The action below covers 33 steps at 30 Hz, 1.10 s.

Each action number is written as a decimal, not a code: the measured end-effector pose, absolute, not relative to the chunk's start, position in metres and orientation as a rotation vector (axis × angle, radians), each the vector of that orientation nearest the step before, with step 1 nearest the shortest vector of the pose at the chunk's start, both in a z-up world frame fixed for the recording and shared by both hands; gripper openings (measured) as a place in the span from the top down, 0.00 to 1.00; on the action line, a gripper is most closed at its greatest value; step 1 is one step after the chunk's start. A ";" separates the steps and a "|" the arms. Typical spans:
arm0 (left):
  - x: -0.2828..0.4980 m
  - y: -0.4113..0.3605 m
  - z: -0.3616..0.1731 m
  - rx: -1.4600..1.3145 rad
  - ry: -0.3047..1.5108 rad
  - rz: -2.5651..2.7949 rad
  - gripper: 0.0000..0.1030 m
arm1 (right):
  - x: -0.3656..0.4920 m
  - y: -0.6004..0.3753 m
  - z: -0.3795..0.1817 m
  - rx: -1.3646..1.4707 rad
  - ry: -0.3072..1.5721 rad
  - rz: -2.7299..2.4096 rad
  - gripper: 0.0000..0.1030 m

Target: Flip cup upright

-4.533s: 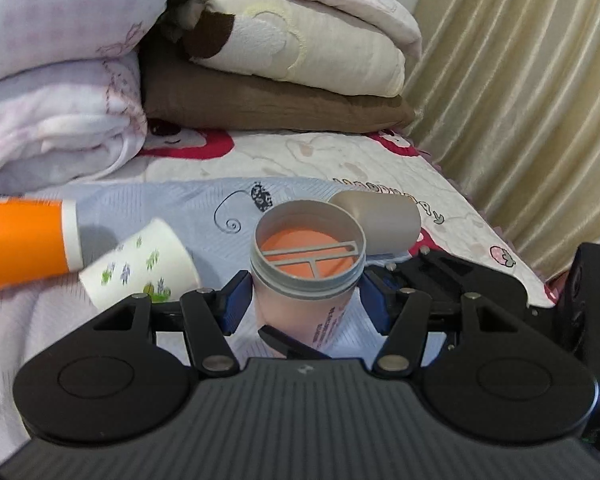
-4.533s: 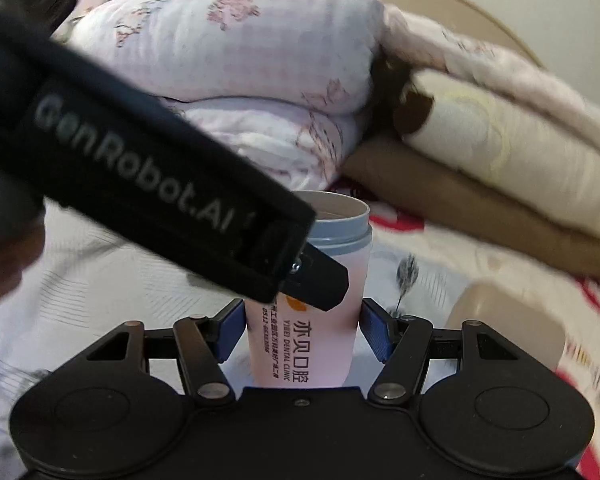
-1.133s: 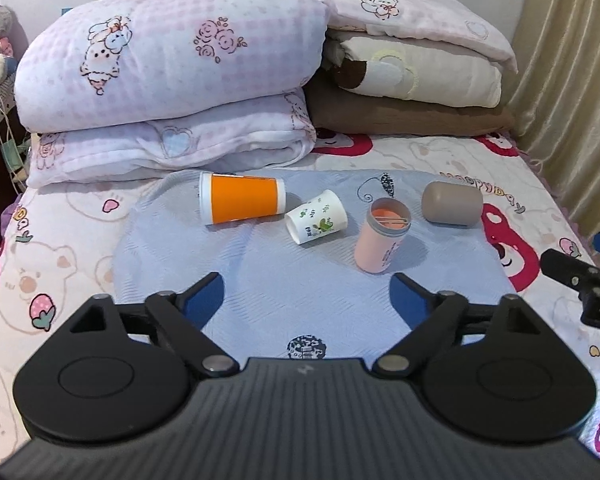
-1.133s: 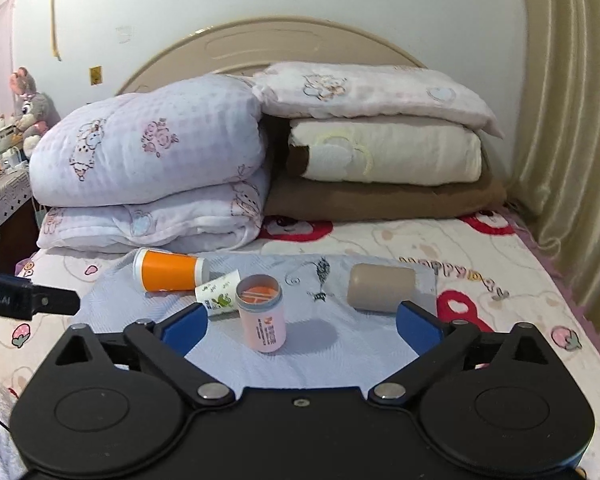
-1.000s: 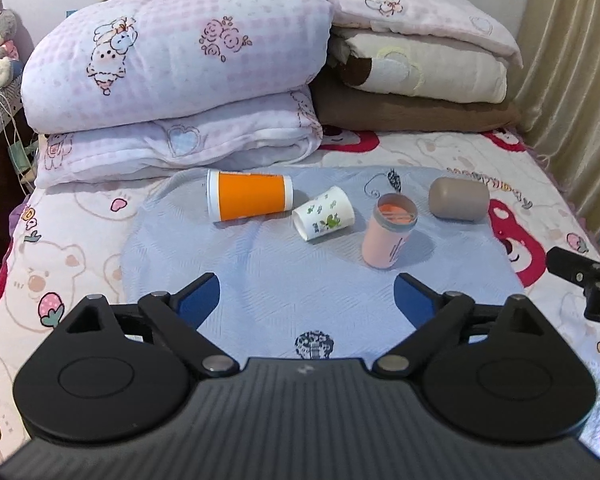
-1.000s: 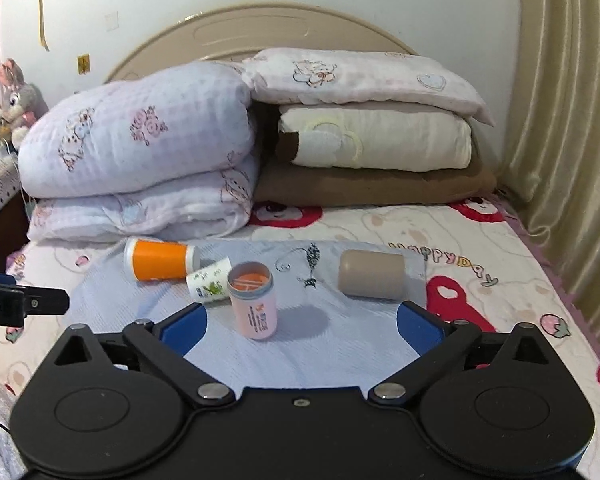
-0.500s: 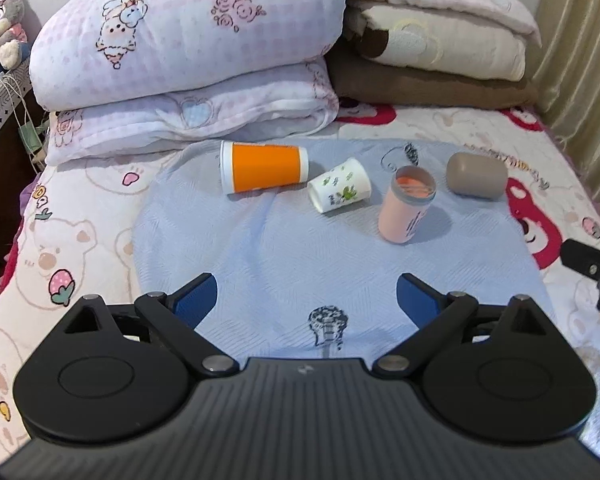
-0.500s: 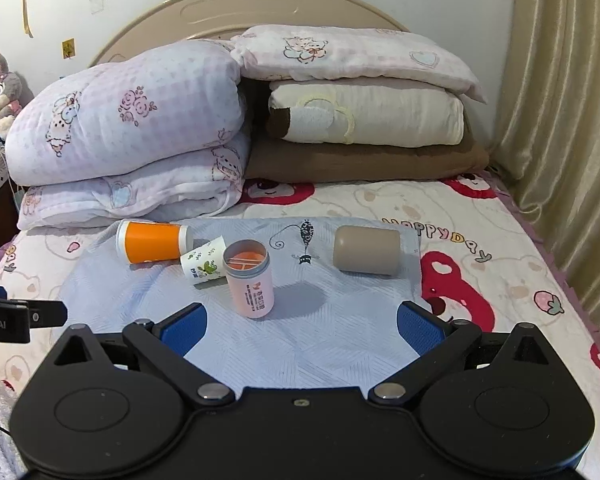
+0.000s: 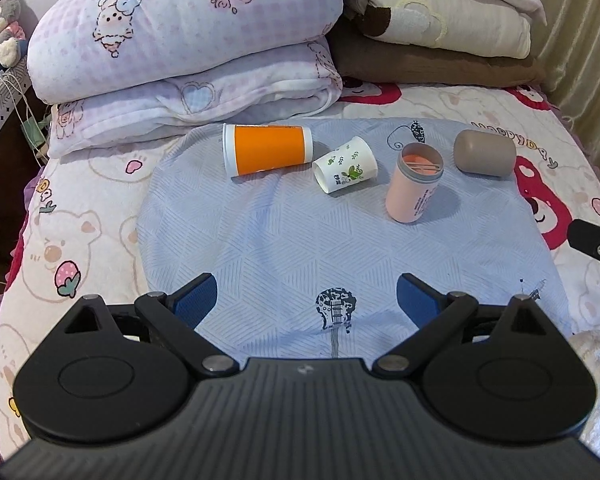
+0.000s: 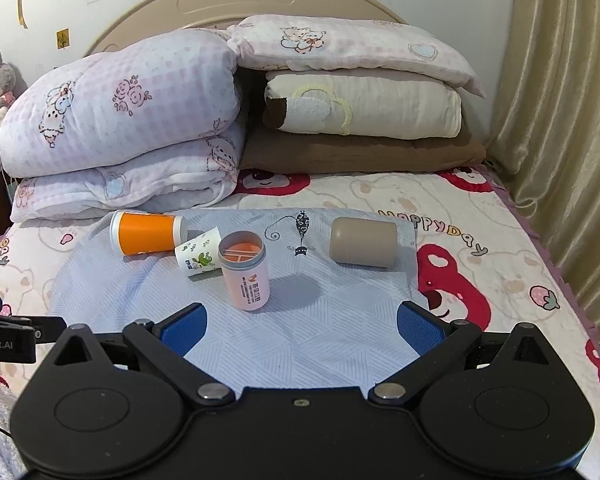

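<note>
A pink cup (image 9: 414, 186) with a grey rim stands upright on the light blue cloth (image 9: 300, 248); it also shows in the right wrist view (image 10: 246, 270). An orange cup (image 9: 266, 155) (image 10: 146, 238), a small white leaf-print paper cup (image 9: 345, 170) (image 10: 198, 258) and a taupe cup (image 9: 485, 154) (image 10: 363, 247) lie on their sides. My left gripper (image 9: 306, 300) is open and empty, well short of the cups. My right gripper (image 10: 302, 326) is open and empty, just short of the pink cup.
Stacked pillows and folded blankets (image 10: 140, 120) fill the head of the bed behind the cups. A curtain (image 10: 560, 120) hangs at the right. The bedsheet (image 9: 80, 240) drops off at the left edge. A plush toy (image 9: 0, 20) sits at far left.
Both grippers let go of the pink cup, opened wide and drew back from it. The pink cup stays standing upright on the cloth.
</note>
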State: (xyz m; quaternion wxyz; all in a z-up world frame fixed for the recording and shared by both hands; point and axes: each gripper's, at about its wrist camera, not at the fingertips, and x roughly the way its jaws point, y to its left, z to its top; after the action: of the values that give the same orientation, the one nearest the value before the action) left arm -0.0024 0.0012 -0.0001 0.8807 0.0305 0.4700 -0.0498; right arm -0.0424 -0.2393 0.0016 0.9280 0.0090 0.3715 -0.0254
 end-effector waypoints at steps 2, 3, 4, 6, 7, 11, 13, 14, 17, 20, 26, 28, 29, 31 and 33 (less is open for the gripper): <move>-0.003 0.001 0.000 0.065 0.978 -0.102 0.05 | -0.042 -0.241 0.002 0.019 0.763 -0.056 0.00; -0.003 0.002 0.000 0.066 0.978 -0.101 0.05 | -0.042 -0.241 0.002 0.019 0.763 -0.058 0.00; -0.004 0.002 0.000 0.067 0.977 -0.100 0.05 | -0.042 -0.241 0.001 0.019 0.764 -0.058 0.00; -0.005 0.003 -0.001 0.064 0.979 -0.097 0.05 | -0.042 -0.241 0.001 0.024 0.766 -0.058 0.00; -0.005 0.005 -0.001 0.058 0.981 -0.094 0.05 | -0.043 -0.242 0.001 0.027 0.768 -0.056 0.00; -0.004 0.009 -0.003 0.047 0.994 -0.082 0.05 | -0.044 -0.242 0.000 0.027 0.770 -0.053 0.00; -0.003 0.009 -0.004 0.050 1.001 -0.078 0.05 | -0.044 -0.242 0.000 0.027 0.770 -0.053 0.00; -0.003 0.009 -0.005 0.052 1.003 -0.078 0.05 | -0.044 -0.241 0.000 0.028 0.770 -0.053 0.00; -0.001 0.008 -0.005 0.065 1.012 -0.095 0.05 | -0.044 -0.242 0.000 0.028 0.770 -0.054 0.00; 0.000 0.009 -0.006 0.068 1.017 -0.089 0.05 | -0.045 -0.241 0.000 0.030 0.768 -0.055 0.00; 0.001 0.011 -0.005 0.069 1.012 -0.083 0.05 | -0.044 -0.241 0.001 0.023 0.772 -0.058 0.00; 0.001 0.012 -0.005 0.070 1.010 -0.082 0.05 | -0.044 -0.241 0.001 0.022 0.772 -0.058 0.00; 0.001 0.012 -0.005 0.069 1.009 -0.080 0.05 | -0.044 -0.241 0.001 0.023 0.772 -0.058 0.00; 0.001 0.013 -0.005 0.069 1.009 -0.081 0.05 | -0.044 -0.241 0.001 0.021 0.773 -0.059 0.00; 0.001 0.013 -0.004 0.070 1.007 -0.081 0.05 | -0.044 -0.243 0.001 0.019 0.774 -0.058 0.00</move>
State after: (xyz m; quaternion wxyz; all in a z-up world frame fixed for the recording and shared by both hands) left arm 0.0007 0.0130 -0.0043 0.8745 0.0334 0.4824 -0.0387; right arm -0.0439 -0.2426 0.0010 0.9257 0.0091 0.3772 -0.0285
